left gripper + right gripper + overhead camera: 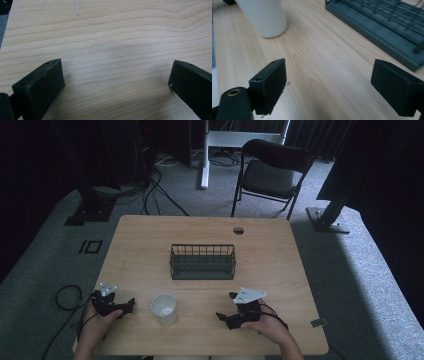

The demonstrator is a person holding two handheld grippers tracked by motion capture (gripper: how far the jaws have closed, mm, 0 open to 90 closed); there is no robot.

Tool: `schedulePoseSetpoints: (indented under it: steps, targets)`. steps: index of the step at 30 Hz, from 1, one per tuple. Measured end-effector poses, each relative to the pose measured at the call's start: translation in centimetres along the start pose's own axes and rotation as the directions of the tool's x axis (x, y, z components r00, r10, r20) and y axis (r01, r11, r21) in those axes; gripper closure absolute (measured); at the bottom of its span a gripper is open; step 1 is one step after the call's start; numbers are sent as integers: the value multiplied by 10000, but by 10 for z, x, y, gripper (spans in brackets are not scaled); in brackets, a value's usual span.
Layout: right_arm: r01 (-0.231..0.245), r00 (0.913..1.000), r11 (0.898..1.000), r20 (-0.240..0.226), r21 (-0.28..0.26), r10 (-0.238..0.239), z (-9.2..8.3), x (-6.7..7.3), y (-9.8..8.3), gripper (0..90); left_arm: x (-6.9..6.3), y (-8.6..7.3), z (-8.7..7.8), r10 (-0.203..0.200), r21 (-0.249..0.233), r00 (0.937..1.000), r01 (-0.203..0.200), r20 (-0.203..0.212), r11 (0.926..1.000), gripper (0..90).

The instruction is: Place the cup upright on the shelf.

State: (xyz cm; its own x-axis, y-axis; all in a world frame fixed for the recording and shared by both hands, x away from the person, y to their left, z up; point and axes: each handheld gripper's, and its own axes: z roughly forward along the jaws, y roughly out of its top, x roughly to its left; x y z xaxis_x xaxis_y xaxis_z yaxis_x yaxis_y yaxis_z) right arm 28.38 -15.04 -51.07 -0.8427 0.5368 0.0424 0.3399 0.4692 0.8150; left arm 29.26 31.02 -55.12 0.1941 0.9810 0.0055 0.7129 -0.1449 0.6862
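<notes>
Here we hold both tools spread wide and empty above the tabletop (150,240): left tool (131,304), right tool (220,316), white cup (164,309) between, wire basket (202,262) beyond.

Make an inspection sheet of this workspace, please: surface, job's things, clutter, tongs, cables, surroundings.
Surface: wooden table, bare wood, with a round hole near the far edge.
Job's things: white cup, upright, near the front edge between the two tongs; dark wire basket at mid-table, nothing seen inside.
Clutter: nothing seen on the table.
Tongs: left tongs open, low over bare wood left of the cup; right tongs open, right of the cup, pointing toward it. Neither touches the cup.
Cables: a black cable loops off the left table edge; more cables lie on the floor beyond.
Surroundings: grey carpet, folding chair behind the table, dark stands at both sides.
</notes>
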Motion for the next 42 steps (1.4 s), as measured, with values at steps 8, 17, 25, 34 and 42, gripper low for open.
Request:
schedulePoseSetpoints:
  steps: [8,17,25,34,42]
  targets:
    - [209,9975,9997,-674,-108,-216,14,14,6,128,0,0,0,4,5,10000,-4,1,10000,3]
    - [552,9922,9984,-1115,-144,-564,27,26,18,128,0,0,0,-3,0,10000,3,2,10000,3]
    - [799,9853,9966,-1499,-203,-820,42,38,30,128,0,0,0,1,3,10000,-1,1,10000,3]
    - [1082,9762,9936,-1855,-313,-1121,60,53,42,127,0,0,0,-1,1,10000,1,2,10000,3]
    - [1205,9701,9915,-2062,-484,-1280,71,61,51,125,0,0,0,-3,1,10000,3,2,10000,3]
